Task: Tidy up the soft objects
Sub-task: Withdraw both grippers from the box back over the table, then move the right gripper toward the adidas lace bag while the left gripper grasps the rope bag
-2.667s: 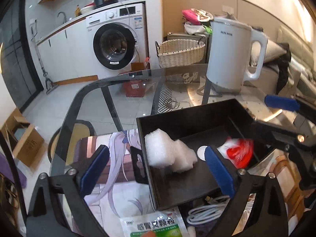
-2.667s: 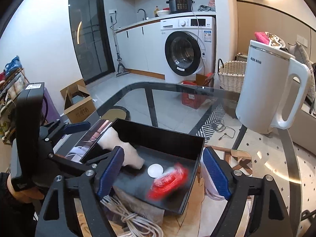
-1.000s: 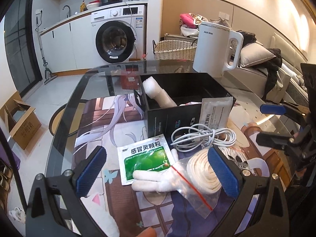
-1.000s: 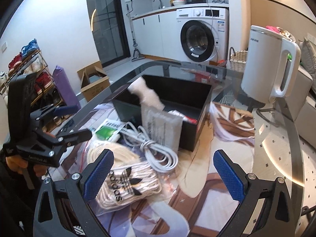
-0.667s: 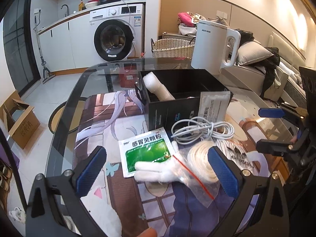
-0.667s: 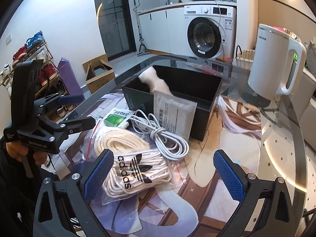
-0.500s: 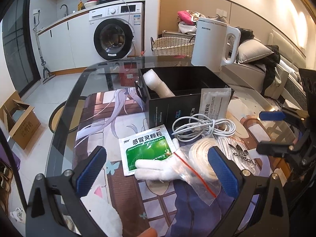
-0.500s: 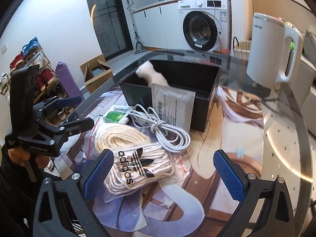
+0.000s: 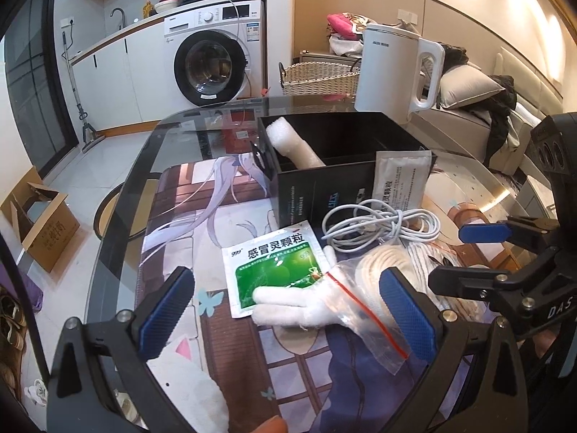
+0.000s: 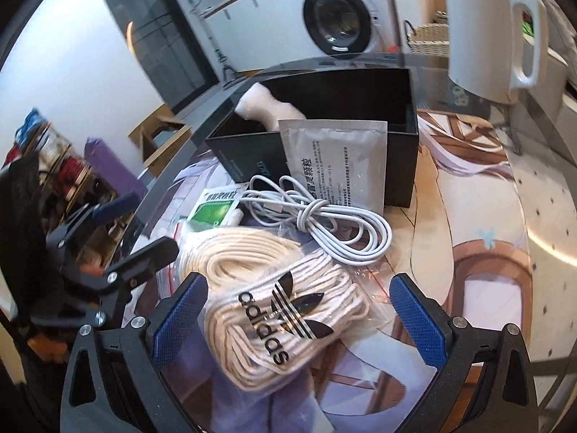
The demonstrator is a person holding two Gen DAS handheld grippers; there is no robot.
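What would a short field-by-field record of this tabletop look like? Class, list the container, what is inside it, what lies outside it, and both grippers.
Container: black box, open top
Inside: white foam piece, leaning on the wall
Against the box front: grey sachet
On the mat: white cable, green sachet, white glove, bagged adidas rope
Left gripper: open, empty, above the glove
Right gripper: open, empty, above the rope
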